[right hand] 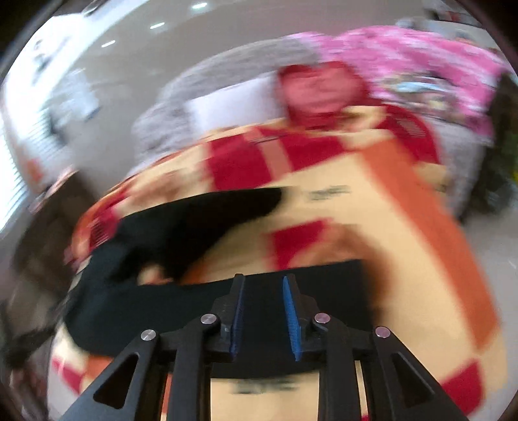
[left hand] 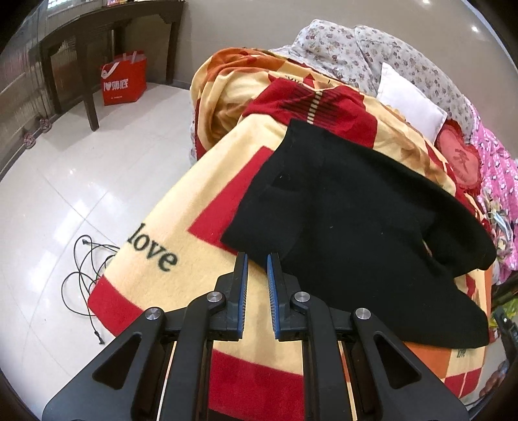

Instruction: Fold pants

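Black pants (left hand: 356,220) lie loosely bunched on a yellow, red and orange blanket (left hand: 200,207) that covers a bed. My left gripper (left hand: 257,257) is open, with its fingertips just at the near left edge of the pants and nothing between them. The right wrist view is heavily blurred. In it the pants (right hand: 168,233) spread across the blanket (right hand: 372,226), and a black band of them runs under my right gripper (right hand: 264,278), which is open and empty above that band.
A white pillow (left hand: 408,100), a floral quilt (left hand: 372,48) and pink bedding (left hand: 498,168) lie at the bed's far side. On the tiled floor to the left are a black cable (left hand: 84,275), a red shopping bag (left hand: 124,79) and a dark wooden table (left hand: 97,29).
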Motion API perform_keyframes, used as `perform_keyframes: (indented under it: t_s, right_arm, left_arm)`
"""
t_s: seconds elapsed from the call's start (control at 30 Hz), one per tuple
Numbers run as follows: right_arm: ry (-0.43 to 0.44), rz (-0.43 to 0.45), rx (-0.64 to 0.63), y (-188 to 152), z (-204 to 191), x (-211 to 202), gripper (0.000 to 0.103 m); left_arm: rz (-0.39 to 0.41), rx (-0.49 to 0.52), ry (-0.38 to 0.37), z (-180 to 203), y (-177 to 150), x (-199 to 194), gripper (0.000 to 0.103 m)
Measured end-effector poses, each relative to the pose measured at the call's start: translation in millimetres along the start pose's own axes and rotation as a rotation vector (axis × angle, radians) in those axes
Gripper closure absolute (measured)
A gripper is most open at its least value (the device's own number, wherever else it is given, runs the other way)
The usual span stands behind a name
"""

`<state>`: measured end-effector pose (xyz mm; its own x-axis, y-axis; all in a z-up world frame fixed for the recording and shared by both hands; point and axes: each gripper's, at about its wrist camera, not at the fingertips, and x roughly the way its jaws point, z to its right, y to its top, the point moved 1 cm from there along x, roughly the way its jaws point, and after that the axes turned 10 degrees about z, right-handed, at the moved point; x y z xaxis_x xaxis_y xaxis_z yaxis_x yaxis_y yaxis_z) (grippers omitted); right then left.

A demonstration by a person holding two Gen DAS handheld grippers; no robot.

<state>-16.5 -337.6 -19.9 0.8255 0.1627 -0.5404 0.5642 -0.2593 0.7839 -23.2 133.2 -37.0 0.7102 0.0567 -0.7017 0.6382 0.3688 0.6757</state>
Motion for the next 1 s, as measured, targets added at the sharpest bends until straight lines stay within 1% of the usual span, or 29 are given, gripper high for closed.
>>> perform_keyframes:
  t_s: [0.07,0.1,0.17,0.2,0.23,0.3,0.4,0.47,0.5,0.53,0.63,0.7,0.8,0.87,0.9,0.93,1.0]
  right_arm:
    - [0.080,-0.038,-0.057,-2,-34,20,0.080]
    - [0.138,-0.055,-0.084,-3,-55,33,0.080]
    - [0.218,-0.078,-0.105,-7,-83,51,0.080]
    - [0.260,-0.111,-0.119,-9,-101,67,0.080]
    - [0.270,-0.134,-0.132,-14,-114,77,0.080]
    - [0.265,-0.170,-0.159,-18,-137,100,0.078]
    - [0.291,-0.187,-0.192,-21,-160,118,0.078]
    - [0.282,-0.192,-0.242,-23,-174,129,0.078]
    - [0.258,-0.204,-0.276,-26,-181,136,0.078]
    - [0.243,-0.214,-0.293,-28,-186,143,0.078]
    - [0.202,-0.227,-0.302,-30,-184,162,0.078]
    - [0.194,-0.239,-0.297,-30,-183,174,0.078]
    - [0.220,-0.261,-0.298,-21,-181,174,0.078]
    - [0.255,-0.252,-0.321,-11,-185,167,0.078]
    - [0.302,-0.235,-0.338,-4,-189,158,0.078]
    - [0.332,-0.222,-0.349,1,-194,153,0.077]
    - [0.406,-0.180,-0.382,15,-204,138,0.071]
  left_arm:
    - [0.007,0.012,-0.005,6,2,0,0.093]
    - [0.007,0.018,-0.006,9,2,1,0.092]
    - [0.001,0.033,-0.015,17,3,6,0.087]
    - [-0.006,0.045,-0.022,22,3,10,0.082]
    - [-0.012,0.055,-0.022,26,2,13,0.079]
    - [-0.019,0.074,-0.015,31,1,20,0.079]
    - [-0.013,0.110,0.015,37,2,30,0.079]
    - [-0.024,0.109,0.023,36,3,39,0.079]
    - [-0.029,0.104,0.024,34,3,43,0.079]
    - [-0.030,0.101,0.027,33,4,46,0.074]
    - [-0.036,0.091,0.038,29,4,56,0.065]
    - [-0.041,0.085,0.038,27,4,62,0.064]
    - [-0.050,0.108,0.043,30,8,61,0.063]
    - [-0.052,0.129,0.046,34,12,59,0.063]
    - [-0.044,0.143,0.046,36,14,56,0.063]
    - [-0.030,0.153,0.044,38,19,52,0.063]
    - [-0.022,0.151,0.028,40,26,50,0.062]
